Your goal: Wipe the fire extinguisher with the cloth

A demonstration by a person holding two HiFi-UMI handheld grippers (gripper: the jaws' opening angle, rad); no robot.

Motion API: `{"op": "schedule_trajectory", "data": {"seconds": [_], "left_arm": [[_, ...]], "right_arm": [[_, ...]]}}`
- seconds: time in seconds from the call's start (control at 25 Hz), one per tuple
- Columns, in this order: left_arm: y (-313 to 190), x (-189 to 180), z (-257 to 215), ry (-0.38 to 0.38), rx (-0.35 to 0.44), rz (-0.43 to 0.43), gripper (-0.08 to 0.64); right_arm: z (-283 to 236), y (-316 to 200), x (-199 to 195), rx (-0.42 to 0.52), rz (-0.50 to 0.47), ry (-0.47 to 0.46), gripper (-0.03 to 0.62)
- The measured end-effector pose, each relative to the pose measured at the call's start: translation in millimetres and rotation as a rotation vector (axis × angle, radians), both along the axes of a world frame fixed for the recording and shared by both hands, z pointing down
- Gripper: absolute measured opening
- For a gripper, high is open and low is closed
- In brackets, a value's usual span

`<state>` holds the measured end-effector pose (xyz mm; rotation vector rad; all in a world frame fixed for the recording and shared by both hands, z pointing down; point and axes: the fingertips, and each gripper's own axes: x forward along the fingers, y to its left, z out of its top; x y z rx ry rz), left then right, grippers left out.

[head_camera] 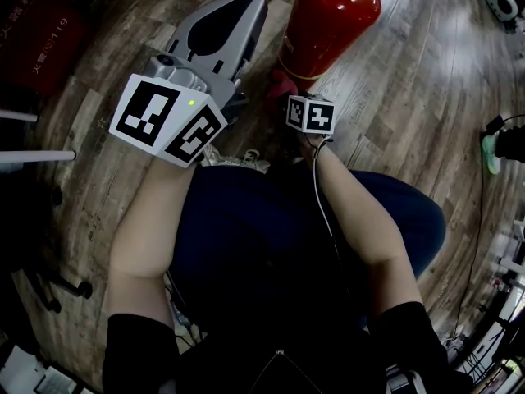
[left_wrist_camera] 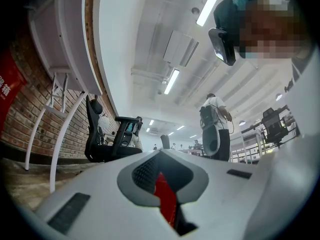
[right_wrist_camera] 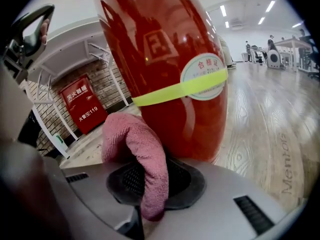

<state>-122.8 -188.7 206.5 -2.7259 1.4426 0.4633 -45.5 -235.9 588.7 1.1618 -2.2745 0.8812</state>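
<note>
Low on the wooden floor [head_camera: 426,80], the red fire extinguisher [right_wrist_camera: 170,59] stands upright, straight ahead of the crouching person's knees. The right gripper [right_wrist_camera: 150,201] is clamped on a pink cloth [right_wrist_camera: 142,149]. The cloth loops up out of the jaws, and its folded top leans against the lower left side of the cylinder, under the yellow-green band [right_wrist_camera: 165,95] that crosses a round label [right_wrist_camera: 202,74].

The left gripper [head_camera: 246,11] is held higher, with its tips near the extinguisher's left edge; whether they touch it cannot be told. Its jaws are drawn together on nothing, and only a thin sliver of red shows between them.

To the right of the cylinder the floorboards run open, far back into the room. The left side is tighter. White legs [right_wrist_camera: 47,129] of a worktop come down beside a red box [right_wrist_camera: 80,106] set against a brick wall [right_wrist_camera: 102,76]. The extinguisher's black handle [right_wrist_camera: 27,26] juts out at the upper left of the right gripper view. In the head view, a cable [head_camera: 476,245] trails along the floor at the far right edge.
</note>
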Motion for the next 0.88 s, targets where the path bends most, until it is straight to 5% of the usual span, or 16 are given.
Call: {"op": "schedule_trajectory", "data": {"seconds": [0.56,0.68,0.88], "left_arm": [[-0.1,-4.6,1.0,0.014,-0.001,-0.006,0.012],[-1.1,-8.5,1.4,0.022,-0.004,-0.014,0.012],[-0.8,-14.4,0.6,0.03,-0.003,-0.03,0.012]], "right_arm": [[36.4,5.4,7.5,-0.029,-0.015,0.154,0.061],[12.7,7.8,-1.2,0.071,-0.085,0.198,0.061],[-67.2,14.1,-9.3,0.389,-0.215,0.38,0.061]]}}
